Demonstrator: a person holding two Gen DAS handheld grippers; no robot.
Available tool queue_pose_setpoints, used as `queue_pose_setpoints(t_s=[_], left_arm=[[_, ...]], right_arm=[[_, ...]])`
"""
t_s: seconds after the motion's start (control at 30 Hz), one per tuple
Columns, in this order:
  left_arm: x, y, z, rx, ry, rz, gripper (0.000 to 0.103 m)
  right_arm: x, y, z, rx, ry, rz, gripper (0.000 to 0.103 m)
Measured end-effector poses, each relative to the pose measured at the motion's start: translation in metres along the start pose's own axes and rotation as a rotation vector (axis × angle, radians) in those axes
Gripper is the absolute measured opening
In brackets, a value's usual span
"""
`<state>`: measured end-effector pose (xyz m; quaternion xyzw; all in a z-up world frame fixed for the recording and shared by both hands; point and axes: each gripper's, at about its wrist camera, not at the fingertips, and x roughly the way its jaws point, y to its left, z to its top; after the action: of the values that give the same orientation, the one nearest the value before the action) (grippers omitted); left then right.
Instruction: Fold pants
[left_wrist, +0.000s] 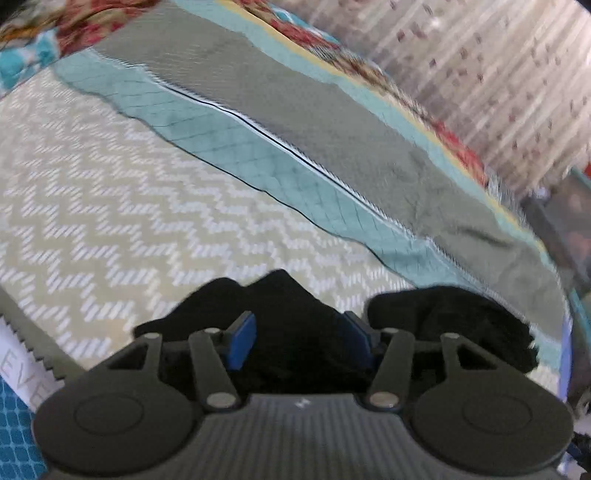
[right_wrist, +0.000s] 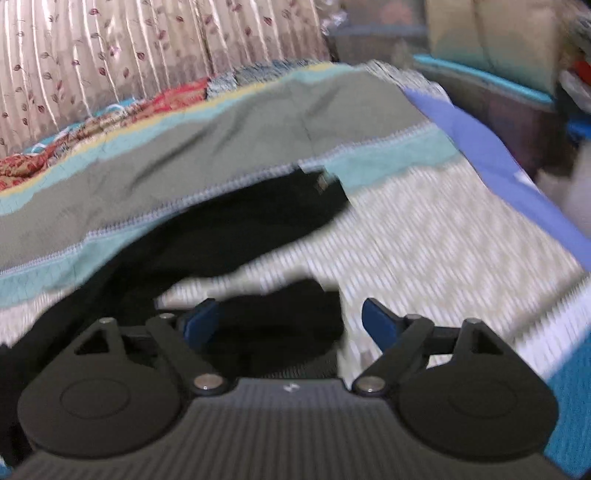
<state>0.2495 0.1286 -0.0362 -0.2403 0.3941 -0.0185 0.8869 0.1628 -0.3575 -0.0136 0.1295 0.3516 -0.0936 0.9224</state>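
The pants are black cloth lying on a bed with a zigzag-patterned cover (left_wrist: 110, 206). In the left wrist view a bunch of the black pants (left_wrist: 295, 332) fills the gap between the blue pads of my left gripper (left_wrist: 299, 341), which stands partly open around the cloth. In the right wrist view the black pants (right_wrist: 236, 236) stretch from the lower left up to the middle, with a fold (right_wrist: 280, 317) between the blue pads. My right gripper (right_wrist: 291, 325) is open wide, and the cloth lies against its left pad only.
An olive and teal quilt (left_wrist: 295, 122) lies across the far side of the bed, also in the right wrist view (right_wrist: 184, 155). Beyond it hangs a striped floral curtain (right_wrist: 110, 48). A blue bed edge (right_wrist: 498, 162) and clutter sit at right.
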Motion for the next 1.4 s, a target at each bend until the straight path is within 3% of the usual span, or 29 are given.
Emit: queue_pose_setpoints(t_s=[0.07,0.13,0.23,0.33,0.4,0.43,0.47,0.5,0.53,0.57,0.6,0.63,0.67,0.77,0.83,0.9,0.93,0.97,1.0,1.03,1.07,1.13,1.27,1.33,1.4], left_arm=[[-0.010,-0.012,-0.008,0.045,-0.021,-0.002,0.056],[-0.025,-0.015,-0.021,0.069,-0.035,0.006,0.065],[-0.042,-0.002,-0.038,0.034,-0.028,0.056,0.102],[-0.041,0.023,-0.046,-0.069,0.030,0.082,0.103],[-0.028,0.037,-0.046,-0.170,0.088,0.045,0.101],[-0.019,0.043,-0.045,-0.213,0.113,0.013,0.092],[-0.012,0.044,-0.043,-0.233,0.129,0.002,0.069],[-0.004,0.044,-0.042,-0.239,0.143,0.006,0.056],[0.002,0.042,-0.040,-0.232,0.145,0.018,0.036],[0.004,0.039,-0.038,-0.228,0.143,0.013,0.022],[0.004,0.037,-0.035,-0.227,0.140,-0.008,0.017],[0.001,0.034,-0.030,-0.220,0.128,-0.032,0.014],[-0.003,0.031,-0.023,-0.211,0.107,-0.049,0.013],[-0.017,0.026,0.009,-0.209,0.001,-0.105,0.012],[-0.021,0.026,0.038,-0.268,-0.084,-0.126,0.012],[-0.024,0.024,0.057,-0.295,-0.214,-0.088,0.022],[-0.022,0.022,0.063,-0.278,-0.242,-0.020,0.044],[-0.020,0.021,0.063,-0.283,-0.233,0.051,0.065],[-0.021,0.023,0.059,-0.290,-0.224,0.073,0.068],[-0.024,0.026,0.048,-0.261,-0.216,0.045,0.073],[-0.025,0.027,0.039,-0.231,-0.196,0.048,0.083],[-0.028,0.032,0.009,-0.196,-0.120,0.093,0.089],[-0.027,0.032,-0.042,-0.207,0.066,0.006,0.090],[-0.024,0.016,-0.059,-0.169,0.109,-0.026,0.092],[-0.014,0.002,-0.064,-0.122,0.139,-0.031,0.096]], right_arm=[[-0.007,0.013,-0.013,-0.053,0.003,0.014,0.086],[-0.006,0.028,-0.017,-0.082,0.009,0.105,0.086],[0.012,0.054,0.000,-0.059,0.043,0.264,0.086],[0.055,0.070,0.025,0.082,0.106,0.364,0.086],[0.091,0.080,0.036,0.167,0.157,0.385,0.086],[0.107,0.086,0.040,0.208,0.189,0.392,0.086],[0.125,0.094,0.043,0.247,0.230,0.411,0.085],[0.138,0.101,0.041,0.275,0.276,0.426,0.084],[0.152,0.109,0.040,0.303,0.323,0.421,0.075],[0.165,0.117,0.037,0.332,0.364,0.416,0.052],[0.169,0.125,0.034,0.334,0.381,0.424,0.036],[0.170,0.136,0.035,0.302,0.393,0.425,0.008],[0.167,0.148,0.039,0.261,0.370,0.412,0.006],[0.142,0.169,0.074,0.247,0.171,0.522,0.006],[0.132,0.177,0.102,0.293,0.071,0.554,0.008],[0.130,0.181,0.123,0.329,0.037,0.549,0.015],[0.130,0.183,0.130,0.308,0.047,0.535,0.027],[0.126,0.182,0.133,0.271,0.058,0.495,0.043],[0.118,0.174,0.129,0.234,0.048,0.460,0.046],[0.106,0.163,0.122,0.190,0.034,0.447,0.048],[0.092,0.150,0.111,0.138,0.026,0.435,0.051],[0.070,0.112,0.080,0.075,0.014,0.384,0.059],[0.023,0.042,0.007,-0.034,-0.032,0.174,0.066],[0.007,0.025,-0.020,-0.063,-0.034,0.123,0.067],[0.000,0.020,-0.038,-0.097,-0.037,0.104,0.075]])
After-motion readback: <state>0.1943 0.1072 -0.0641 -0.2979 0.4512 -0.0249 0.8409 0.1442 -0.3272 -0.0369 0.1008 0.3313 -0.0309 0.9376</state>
